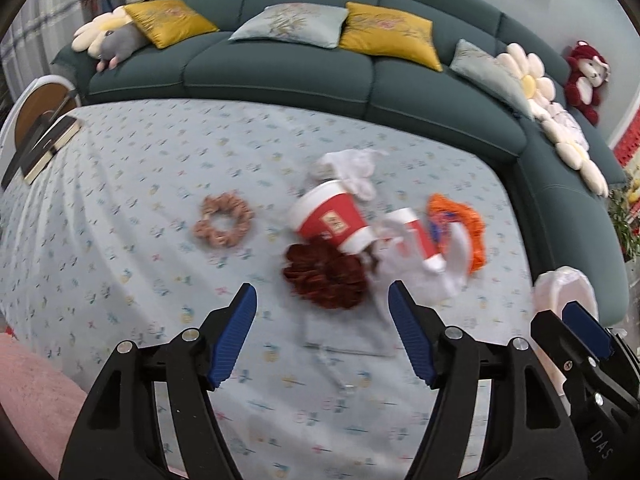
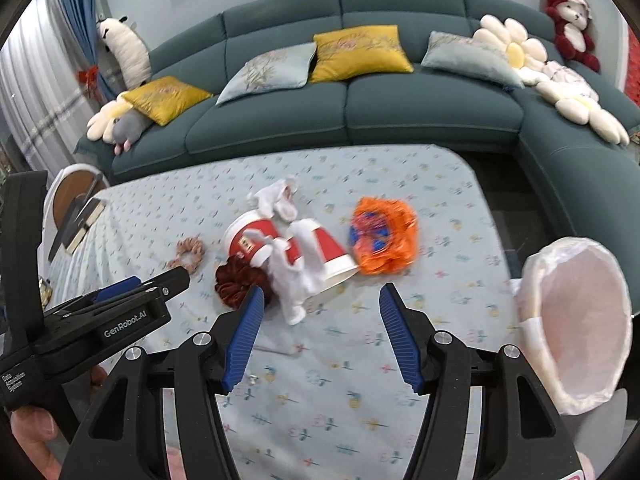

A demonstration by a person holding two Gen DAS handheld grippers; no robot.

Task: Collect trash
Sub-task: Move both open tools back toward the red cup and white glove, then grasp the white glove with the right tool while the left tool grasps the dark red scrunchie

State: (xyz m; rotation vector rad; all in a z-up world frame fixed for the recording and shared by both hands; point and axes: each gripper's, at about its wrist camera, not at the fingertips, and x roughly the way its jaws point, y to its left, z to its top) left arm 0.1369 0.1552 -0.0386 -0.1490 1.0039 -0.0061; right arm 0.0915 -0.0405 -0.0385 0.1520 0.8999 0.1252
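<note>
Table under a pale blue flower-print cloth (image 2: 400, 420) is carrying a cluster near centre; two red-and-white paper cups (image 2: 256, 242) are lying tipped, touching; crumpled white tissue (image 2: 294, 280) is draping over them; dark red fabric scrunchie (image 2: 236, 280) is lying beside; pink scrunchie (image 1: 224, 220) apart; crumpled orange wrapper (image 2: 382, 236); dark book (image 1: 48, 144) is sitting at the far-left edge.

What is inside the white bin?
The bin is lined with a thin pale bag. Nothing shows on the visible part of the liner; its deeper bottom is hidden from this view.
</note>
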